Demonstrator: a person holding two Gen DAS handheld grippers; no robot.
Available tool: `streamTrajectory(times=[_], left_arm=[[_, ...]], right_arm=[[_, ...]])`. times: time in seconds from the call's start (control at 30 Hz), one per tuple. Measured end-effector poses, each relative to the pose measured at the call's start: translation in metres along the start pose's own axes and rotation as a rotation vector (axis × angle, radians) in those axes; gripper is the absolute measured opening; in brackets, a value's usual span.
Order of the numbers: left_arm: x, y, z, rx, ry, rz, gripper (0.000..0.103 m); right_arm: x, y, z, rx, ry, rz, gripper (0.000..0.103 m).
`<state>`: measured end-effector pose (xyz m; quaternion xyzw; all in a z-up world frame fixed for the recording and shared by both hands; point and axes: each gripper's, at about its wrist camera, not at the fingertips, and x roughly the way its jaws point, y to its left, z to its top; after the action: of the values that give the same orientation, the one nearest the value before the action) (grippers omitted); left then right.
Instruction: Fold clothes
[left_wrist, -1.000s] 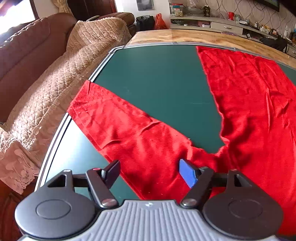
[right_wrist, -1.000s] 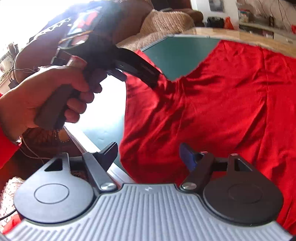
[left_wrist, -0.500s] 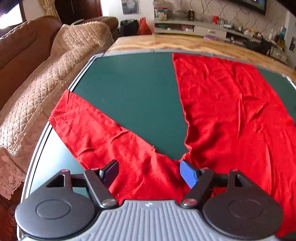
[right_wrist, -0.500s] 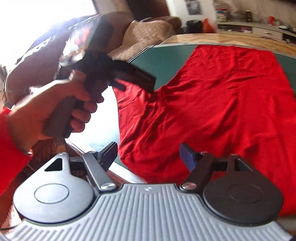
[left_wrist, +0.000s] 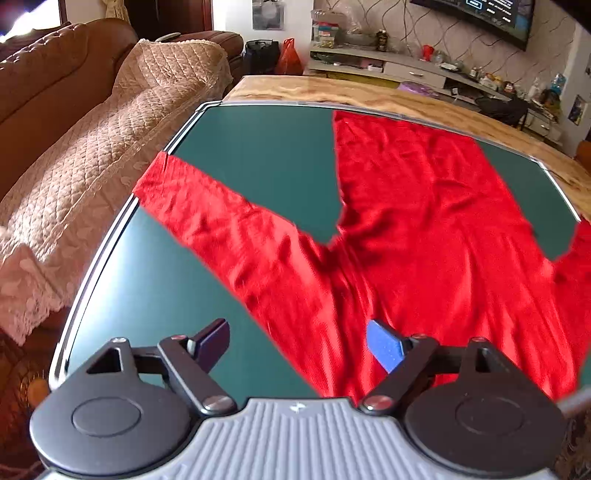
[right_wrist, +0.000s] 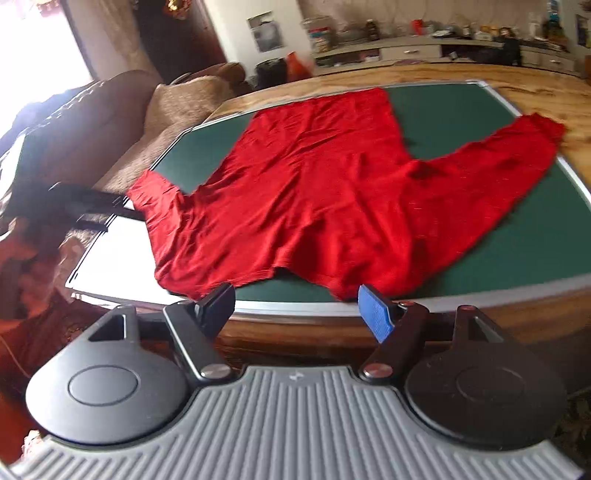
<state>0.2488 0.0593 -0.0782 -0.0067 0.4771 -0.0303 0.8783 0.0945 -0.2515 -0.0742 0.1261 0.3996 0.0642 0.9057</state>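
Note:
A red long-sleeved shirt (left_wrist: 424, 221) lies spread flat on the green mat (left_wrist: 258, 158), sleeves out to both sides. In the left wrist view one sleeve (left_wrist: 221, 221) reaches the mat's left edge. My left gripper (left_wrist: 297, 336) hovers above the shirt's near left part, its jaws opening with nothing between them. My right gripper (right_wrist: 295, 299) is open and empty, held back over the table's near edge just short of the shirt's collar (right_wrist: 280, 273). The other sleeve (right_wrist: 509, 158) runs off the mat at the right. The left gripper (right_wrist: 125, 208) shows blurred at the left.
The mat sits on a wooden table (right_wrist: 535, 85). A brown sofa with a quilted beige cover (left_wrist: 110, 147) stands close along the table's left side. A long shelf (left_wrist: 406, 66) crowded with small items lines the far wall.
Both grippers have drawn back and risen from the shirt, so more of it shows. The left jaws have widened. In the right wrist view the hand with the left gripper has shifted left.

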Motion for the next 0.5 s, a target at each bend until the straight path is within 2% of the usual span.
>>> streamTrajectory(times=[0.27, 0.33, 0.5], left_arm=[[-0.067, -0.028, -0.061, -0.02, 0.011, -0.043, 0.09], [-0.083, -0.036, -0.073, -0.018, 0.001, -0.054, 0.092], [-0.117, -0.047, -0.09, -0.015, -0.027, -0.036, 0.094]], right_arm=[[-0.03, -0.016, -0.004, 0.071, -0.025, -0.066, 0.082], [-0.039, -0.018, -0.005, 0.07, -0.029, -0.066, 0.082], [-0.055, -0.004, -0.005, 0.018, -0.044, -0.147, 0.082]])
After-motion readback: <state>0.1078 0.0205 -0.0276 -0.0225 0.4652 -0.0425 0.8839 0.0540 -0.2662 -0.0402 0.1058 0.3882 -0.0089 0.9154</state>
